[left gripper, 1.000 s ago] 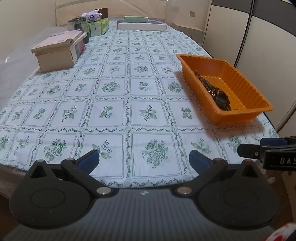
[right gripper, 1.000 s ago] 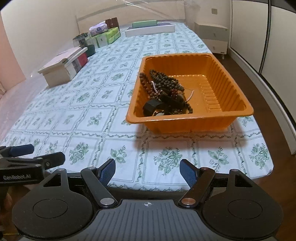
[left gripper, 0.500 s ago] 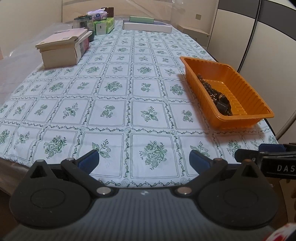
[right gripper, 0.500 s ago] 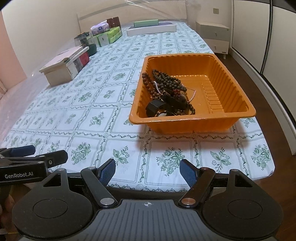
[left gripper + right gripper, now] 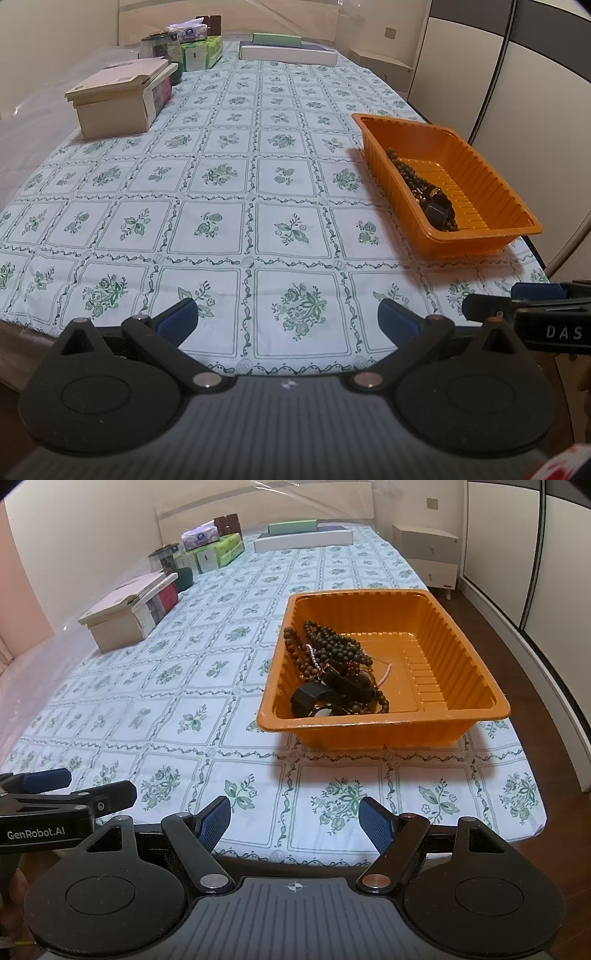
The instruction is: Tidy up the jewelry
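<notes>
An orange tray (image 5: 476,675) stands near the table's right front corner; it also shows in the left wrist view (image 5: 491,192). In its left half lies a tangle of jewelry (image 5: 332,668): dark bead strands, a thin pearl strand and a black band, seen as dark beads (image 5: 421,188) from the left. My right gripper (image 5: 294,821) is open and empty at the front edge, short of the tray. My left gripper (image 5: 287,317) is open and empty at the front edge, left of the tray. Each gripper's fingers show at the edge of the other's view.
A beige wooden box (image 5: 118,99) with a raised lid stands at the far left. Behind it are a jar (image 5: 160,46), green tissue packs (image 5: 201,55) and flat boxes (image 5: 286,51). The floral tablecloth (image 5: 229,177) covers the table. Wardrobe doors (image 5: 517,554) and a nightstand (image 5: 428,554) are right.
Both grippers have risen and moved slightly forward, so the tray looks nearer and more from above. Both stay open and empty. Nothing on the table has moved.
</notes>
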